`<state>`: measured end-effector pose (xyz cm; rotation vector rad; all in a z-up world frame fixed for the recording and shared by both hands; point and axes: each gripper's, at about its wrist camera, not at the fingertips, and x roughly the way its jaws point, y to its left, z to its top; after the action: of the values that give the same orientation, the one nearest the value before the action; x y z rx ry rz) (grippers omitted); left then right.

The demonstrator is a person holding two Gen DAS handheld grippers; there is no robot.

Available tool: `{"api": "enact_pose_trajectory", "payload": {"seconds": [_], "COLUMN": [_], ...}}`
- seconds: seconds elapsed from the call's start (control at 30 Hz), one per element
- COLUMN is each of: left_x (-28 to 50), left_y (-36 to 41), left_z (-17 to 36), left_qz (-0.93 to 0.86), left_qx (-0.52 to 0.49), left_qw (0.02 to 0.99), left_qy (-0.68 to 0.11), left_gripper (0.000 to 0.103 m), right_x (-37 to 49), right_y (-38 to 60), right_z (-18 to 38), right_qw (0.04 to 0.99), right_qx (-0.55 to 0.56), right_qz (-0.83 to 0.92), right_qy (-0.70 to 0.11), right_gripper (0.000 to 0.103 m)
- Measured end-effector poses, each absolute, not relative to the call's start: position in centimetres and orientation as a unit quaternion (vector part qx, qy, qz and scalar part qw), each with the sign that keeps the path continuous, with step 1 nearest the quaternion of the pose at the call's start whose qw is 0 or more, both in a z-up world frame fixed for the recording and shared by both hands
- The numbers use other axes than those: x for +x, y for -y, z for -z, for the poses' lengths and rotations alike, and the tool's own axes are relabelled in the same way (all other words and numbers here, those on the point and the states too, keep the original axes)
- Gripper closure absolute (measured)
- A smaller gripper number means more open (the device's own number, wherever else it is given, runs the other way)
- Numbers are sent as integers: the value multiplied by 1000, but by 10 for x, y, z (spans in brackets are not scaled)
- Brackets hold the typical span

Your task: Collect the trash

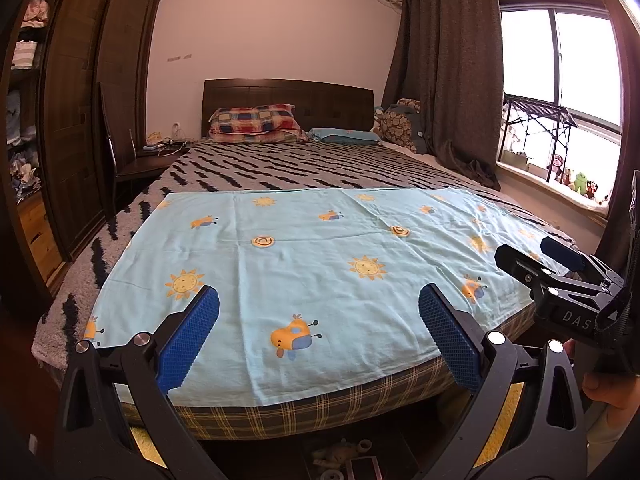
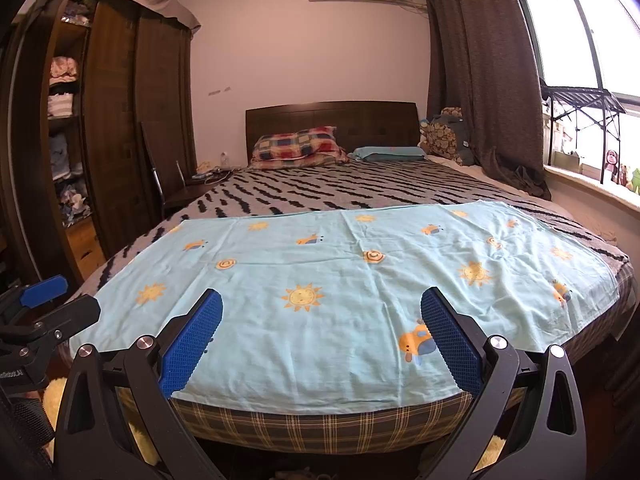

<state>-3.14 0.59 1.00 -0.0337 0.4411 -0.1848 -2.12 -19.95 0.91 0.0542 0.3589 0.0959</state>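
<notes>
No trash shows on the bed. A light blue sheet [image 1: 312, 264] with sun and animal prints lies flat over the foot of the bed, also in the right wrist view [image 2: 340, 292]. My left gripper [image 1: 319, 304] is open and empty, held above the sheet's near edge. My right gripper [image 2: 322, 306] is open and empty, also above the near edge. The right gripper shows at the right of the left wrist view [image 1: 560, 276]; the left gripper shows at the left edge of the right wrist view [image 2: 44, 312].
A zebra-striped blanket [image 1: 304, 168] covers the bed, with pillows [image 1: 256, 120] at the headboard. A dark wardrobe [image 1: 80, 120] stands left, a chair [image 1: 140, 160] beside the bed, curtain and window [image 1: 560, 92] right. Small items lie on the floor under the bed's foot [image 1: 344, 456].
</notes>
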Motion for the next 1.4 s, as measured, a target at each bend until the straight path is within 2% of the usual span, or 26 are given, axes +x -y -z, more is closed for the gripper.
{"api": "enact_pose_trajectory", "payload": {"seconds": [1.4], "left_x": [-32], "left_y": [-10], "left_z": [-17], "left_qz": [92], "left_qx": [-30], "left_qw": [974], "left_qy": [-203], "left_gripper": [8], "right_x": [-19], "right_y": [197], "right_z": [-10], "right_qw": [982], "right_qx": [25], "right_qz": [-49], "right_qy": [-183], "right_gripper": [3]}}
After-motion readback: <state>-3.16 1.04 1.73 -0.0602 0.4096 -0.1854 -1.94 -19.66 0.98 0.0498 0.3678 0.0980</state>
